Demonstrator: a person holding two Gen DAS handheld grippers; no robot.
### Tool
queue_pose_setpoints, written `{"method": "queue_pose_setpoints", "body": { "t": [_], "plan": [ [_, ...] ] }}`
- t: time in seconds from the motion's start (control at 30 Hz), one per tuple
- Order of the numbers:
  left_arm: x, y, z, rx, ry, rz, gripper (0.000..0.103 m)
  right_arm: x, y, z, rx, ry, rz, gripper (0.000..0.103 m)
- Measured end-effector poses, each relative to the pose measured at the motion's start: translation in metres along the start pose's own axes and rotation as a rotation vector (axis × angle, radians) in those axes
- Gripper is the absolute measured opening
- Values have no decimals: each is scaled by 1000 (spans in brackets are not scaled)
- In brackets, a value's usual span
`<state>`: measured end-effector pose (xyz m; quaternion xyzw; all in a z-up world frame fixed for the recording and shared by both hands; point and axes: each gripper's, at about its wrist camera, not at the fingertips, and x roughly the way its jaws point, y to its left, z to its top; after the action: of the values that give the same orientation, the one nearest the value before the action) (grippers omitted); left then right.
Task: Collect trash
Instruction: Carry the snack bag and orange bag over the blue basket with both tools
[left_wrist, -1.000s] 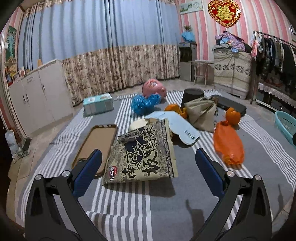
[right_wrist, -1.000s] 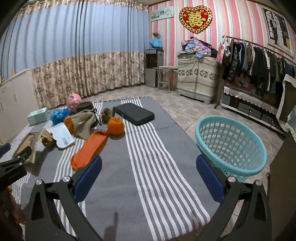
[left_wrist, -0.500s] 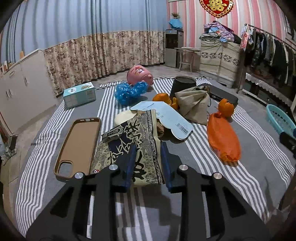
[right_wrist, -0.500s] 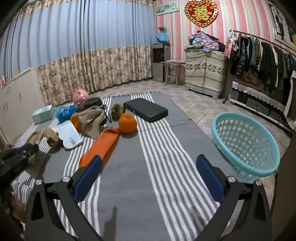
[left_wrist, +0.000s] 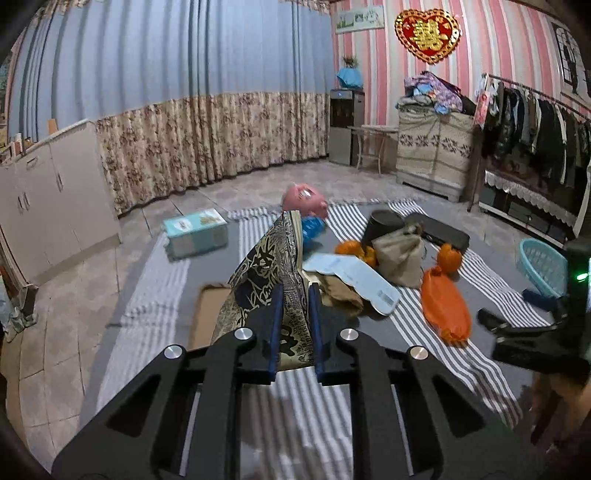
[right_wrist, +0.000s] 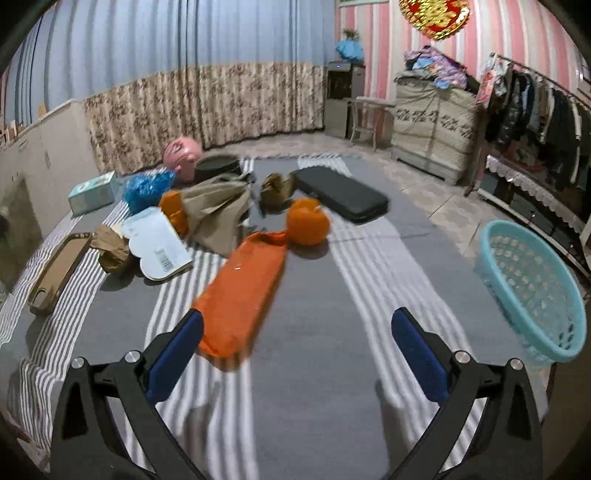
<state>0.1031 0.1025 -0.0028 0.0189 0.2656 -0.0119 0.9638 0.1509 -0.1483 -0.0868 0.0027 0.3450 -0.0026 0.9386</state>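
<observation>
— Left gripper (left_wrist: 295, 325) closing on the printed wrapper (left_wrist: 271, 273), fingers (left_wrist: 276, 325) pinching its lower edge, lifting it off the striped rug (left_wrist: 147, 295). Right gripper (right_wrist: 295, 350) gaping, holding nothing.

— Keeping the pinch firm (wrapper flopping), heading across to the teal basket (left_wrist: 543, 262).

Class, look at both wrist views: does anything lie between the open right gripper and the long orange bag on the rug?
Nothing visible does. The orange bag lies flat on the striped rug, its near end beside the left fingertip of the right gripper, whose jaws stand wide open. Only bare rug separates them; the other clutter lies beyond the bag.
</observation>
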Motion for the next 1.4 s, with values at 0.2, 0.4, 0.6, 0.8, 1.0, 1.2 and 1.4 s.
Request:
{"method": "queue_pose_setpoints", "body": {
  "t": [0.2,0.4,0.6,0.8,1.0,1.2,1.4],
  "plan": [
    [-4,26,4,-22,-15,26,12,34,30,4,-39,87,-6,92],
    [6,39,1,-62,6,20,12,50,37,4,-44,161,47,61],
    [7,36,2,-57,-3,26,12,46,39,2,-59,146,120,11],
    [0,21,11,-37,-24,36,12,14,15,11,-45,46,153,6],
    [-11,-4,22,-21,-52,20,12,-34,-21,33,-57,-57,163,6],
    [-16,-34,33,6,-76,-9,12,-72,-77,51,-39,-145,117,6],
    [-16,-76,49,36,-100,-67,12,-90,-150,58,31,-191,32,6]
  ]
}}
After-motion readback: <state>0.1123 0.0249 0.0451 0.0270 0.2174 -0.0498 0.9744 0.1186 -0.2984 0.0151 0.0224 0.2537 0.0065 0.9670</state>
